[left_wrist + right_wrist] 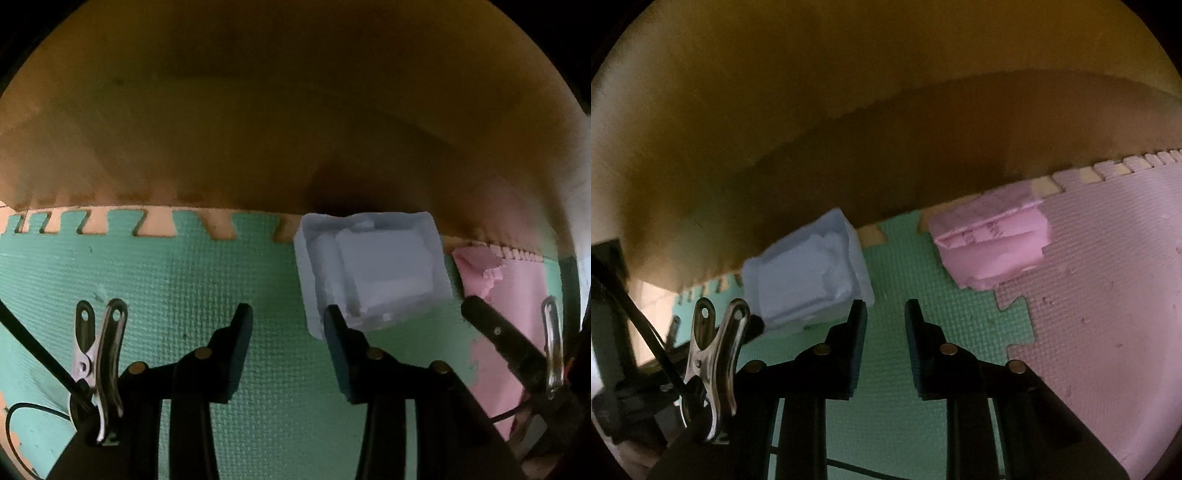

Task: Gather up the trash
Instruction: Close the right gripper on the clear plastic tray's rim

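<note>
A crumpled pale blue paper (pixel 373 266) and a pink paper (pixel 991 245) are seen on the foam mat (pixel 166 280), near its far edge. Both seem light, soft and easily crushed, though the light is poor; a raised fold is best pinched. The left gripper (pixel 288 325) and the right gripper (pixel 885 317) are held open and empty.

No readable text

Faint dark print marks run across the pink crumpled paper (pixel 991 240) on the right, too blurred to make out.
</note>
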`<state>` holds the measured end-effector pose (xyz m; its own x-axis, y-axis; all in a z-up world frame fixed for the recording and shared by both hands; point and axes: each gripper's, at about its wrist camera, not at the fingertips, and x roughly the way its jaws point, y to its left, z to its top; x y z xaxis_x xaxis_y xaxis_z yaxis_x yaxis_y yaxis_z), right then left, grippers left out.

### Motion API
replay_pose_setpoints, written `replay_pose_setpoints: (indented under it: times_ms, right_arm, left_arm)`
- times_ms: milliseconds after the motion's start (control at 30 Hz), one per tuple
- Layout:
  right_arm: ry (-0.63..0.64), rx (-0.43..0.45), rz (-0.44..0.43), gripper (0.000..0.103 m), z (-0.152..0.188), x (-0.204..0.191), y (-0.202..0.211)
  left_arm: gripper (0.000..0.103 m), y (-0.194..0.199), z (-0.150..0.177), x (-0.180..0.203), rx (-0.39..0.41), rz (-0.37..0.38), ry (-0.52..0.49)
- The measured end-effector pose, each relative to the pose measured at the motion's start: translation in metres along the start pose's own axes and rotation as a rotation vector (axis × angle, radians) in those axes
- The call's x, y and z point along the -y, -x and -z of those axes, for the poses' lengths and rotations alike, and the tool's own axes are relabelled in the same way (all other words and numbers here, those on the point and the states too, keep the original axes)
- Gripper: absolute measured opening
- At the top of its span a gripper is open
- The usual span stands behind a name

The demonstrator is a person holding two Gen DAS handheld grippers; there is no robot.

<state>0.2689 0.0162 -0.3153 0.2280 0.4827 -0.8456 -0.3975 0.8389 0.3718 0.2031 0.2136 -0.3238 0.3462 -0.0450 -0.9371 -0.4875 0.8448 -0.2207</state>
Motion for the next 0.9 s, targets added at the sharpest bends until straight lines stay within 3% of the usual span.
replay_pose_setpoints:
  times_ms: [167,433,500,633,733,833,900]
  right_arm:
    - [0.052,-0.013,0.014,0.023,-0.008,-0.013,-0.015]
    - [0.131,-0.026,0.115,0.023,-0.011,-0.034,-0.044]
    - [0.141,-0.029,0.113,0.016,-0.011,-0.039,-0.047]
    - [0.108,-0.049,0.060,0.007,-0.006,-0.040,-0.046]
    - [0.102,-0.060,0.043,0.005,0.001,-0.037,-0.042]
    - [0.062,-0.082,0.010,0.005,0.007,-0.029,-0.037]
    - [0.052,-0.100,0.004,0.004,0.013,-0.026,-0.035]
  left_arm:
    - [0.044,0.002,-0.001,-0.005,-0.001,0.002,0.003]
    - [0.049,-0.001,0.000,-0.001,0.006,-0.006,0.015]
    - [0.048,0.002,0.001,-0.007,0.000,0.002,0.037]
    - [0.037,-0.002,0.004,-0.006,-0.020,0.034,0.058]
    - [0.022,0.000,0.009,0.002,-0.028,0.049,-0.004]
    - [0.016,0.002,0.017,0.011,-0.061,0.110,-0.060]
    - [0.016,0.002,0.025,0.019,-0.069,0.107,-0.103]
